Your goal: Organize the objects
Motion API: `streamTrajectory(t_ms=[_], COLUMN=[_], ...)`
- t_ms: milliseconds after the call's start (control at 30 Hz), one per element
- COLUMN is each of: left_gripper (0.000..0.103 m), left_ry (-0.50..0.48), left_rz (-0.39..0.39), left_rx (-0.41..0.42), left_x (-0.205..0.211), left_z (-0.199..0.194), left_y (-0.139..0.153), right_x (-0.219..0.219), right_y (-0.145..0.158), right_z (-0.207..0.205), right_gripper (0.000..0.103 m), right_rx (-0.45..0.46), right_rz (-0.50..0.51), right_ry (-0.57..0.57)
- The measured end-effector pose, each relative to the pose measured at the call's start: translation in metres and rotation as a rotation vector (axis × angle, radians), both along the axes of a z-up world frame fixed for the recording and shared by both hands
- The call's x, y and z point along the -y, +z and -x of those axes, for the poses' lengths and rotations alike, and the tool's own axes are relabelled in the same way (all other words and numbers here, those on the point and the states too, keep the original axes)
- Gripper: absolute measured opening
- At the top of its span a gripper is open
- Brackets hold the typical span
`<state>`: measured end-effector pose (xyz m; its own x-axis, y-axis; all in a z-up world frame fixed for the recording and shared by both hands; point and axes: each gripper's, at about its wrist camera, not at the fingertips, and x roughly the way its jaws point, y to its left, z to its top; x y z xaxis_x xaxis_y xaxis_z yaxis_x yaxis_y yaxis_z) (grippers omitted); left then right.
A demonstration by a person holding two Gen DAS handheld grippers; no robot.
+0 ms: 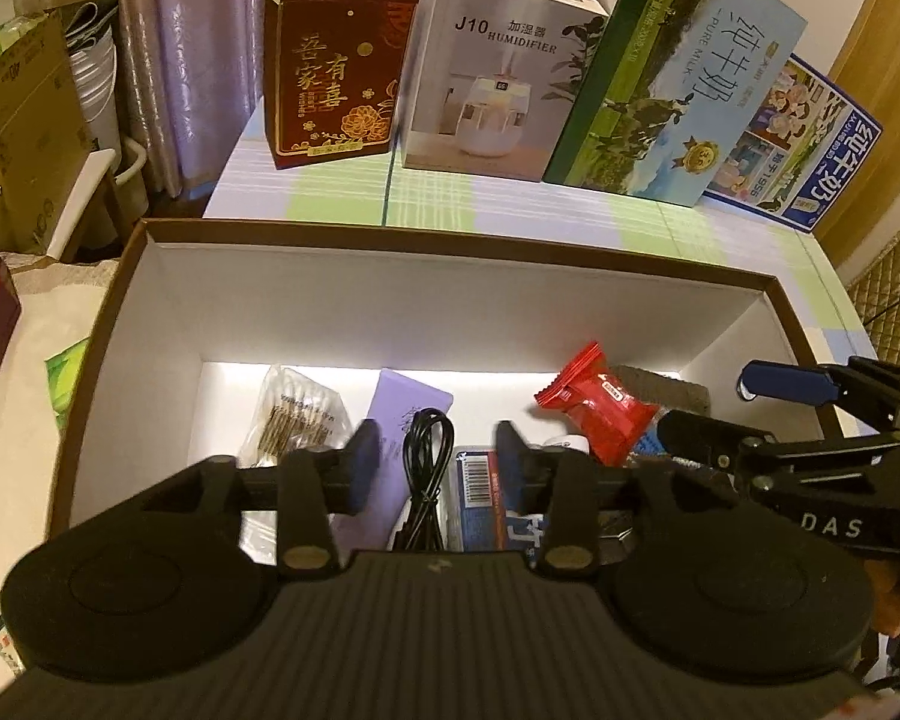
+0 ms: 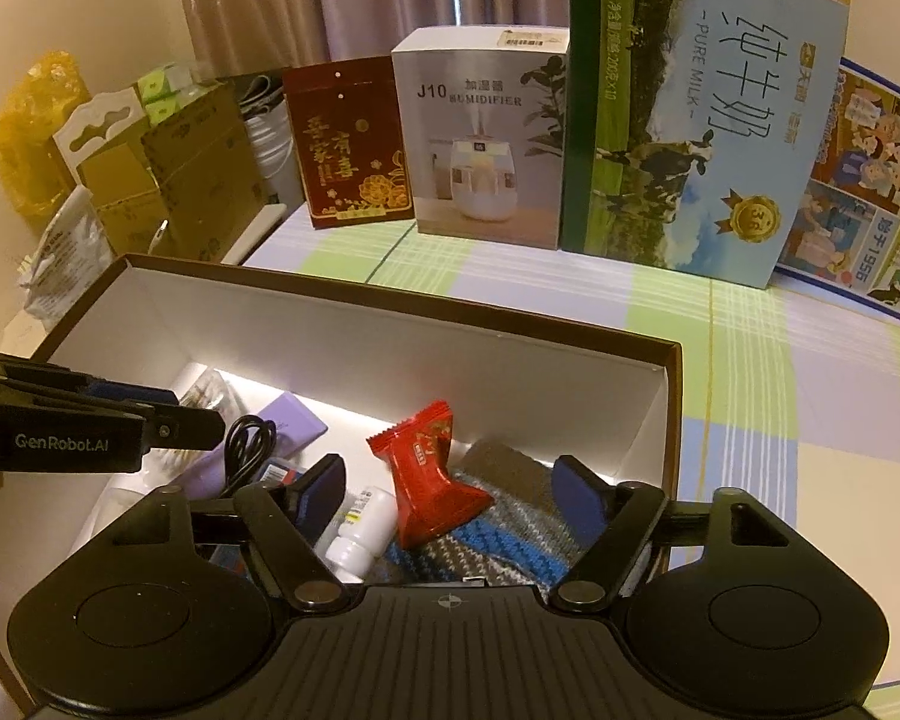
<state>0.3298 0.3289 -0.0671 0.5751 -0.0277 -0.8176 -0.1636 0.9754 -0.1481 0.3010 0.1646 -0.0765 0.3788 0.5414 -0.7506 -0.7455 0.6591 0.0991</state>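
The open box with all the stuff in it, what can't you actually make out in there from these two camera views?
- Blue barcoded packet: left wrist view, lower part hidden by the left gripper.
- White bottle: label too small to read; right wrist view.
- Knitted cloth: near edge hidden behind the right gripper.
- Box front wall: hidden by both gripper bodies.

Background's pretty cluttered: a dark red gift box (image 1: 339,69) with gold lettering, a white J10 humidifier box (image 1: 492,69) right beside it, then a big green pure milk carton (image 1: 678,84) and a blue one (image 1: 810,144) behind. Purple curtains (image 1: 210,30) and cardboard boxes (image 1: 24,114) off left.
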Motion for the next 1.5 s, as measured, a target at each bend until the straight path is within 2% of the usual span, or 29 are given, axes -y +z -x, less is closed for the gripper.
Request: streamTrajectory(t_ms=[100, 167, 300, 367, 467, 667, 1100, 1500], left_gripper=[0.05, 0.062, 0.069, 0.076, 0.086, 0.097, 0.102, 0.102], left_ry=[-0.003, 0.004, 0.003, 0.007, 0.02, 0.054, 0.104, 0.11], left_rz=[-0.01, -0.015, -0.023, -0.033, -0.062, -0.106, -0.123, -0.131], left_rx=[0.007, 0.015, 0.031, 0.04, 0.069, 0.127, 0.204, 0.233], left_x=[0.002, 0.003, 0.006, 0.008, 0.012, 0.022, 0.047, 0.099], left_z=[0.004, 0.007, 0.017, 0.022, 0.034, 0.062, 0.133, 0.187], left_y=[0.005, 0.009, 0.019, 0.025, 0.037, 0.061, 0.092, 0.103], right_x=[0.003, 0.004, 0.01, 0.014, 0.023, 0.042, 0.087, 0.151], right_y=[0.003, 0.006, 0.012, 0.016, 0.024, 0.038, 0.059, 0.074], right_z=[0.005, 0.008, 0.015, 0.02, 0.028, 0.047, 0.09, 0.125], right_gripper=[0.083, 0.087, 0.097, 0.101, 0.101, 0.101, 0.101, 0.101], right_rx=[0.005, 0.011, 0.016, 0.02, 0.016, 0.027, 0.0, -0.011], right_rz=[-0.007, -0.01, -0.014, -0.014, -0.027, -0.039, -0.086, -0.117], right_ry=[0.005, 0.008, 0.002, -0.013, -0.025, -0.041, -0.06, -0.058])
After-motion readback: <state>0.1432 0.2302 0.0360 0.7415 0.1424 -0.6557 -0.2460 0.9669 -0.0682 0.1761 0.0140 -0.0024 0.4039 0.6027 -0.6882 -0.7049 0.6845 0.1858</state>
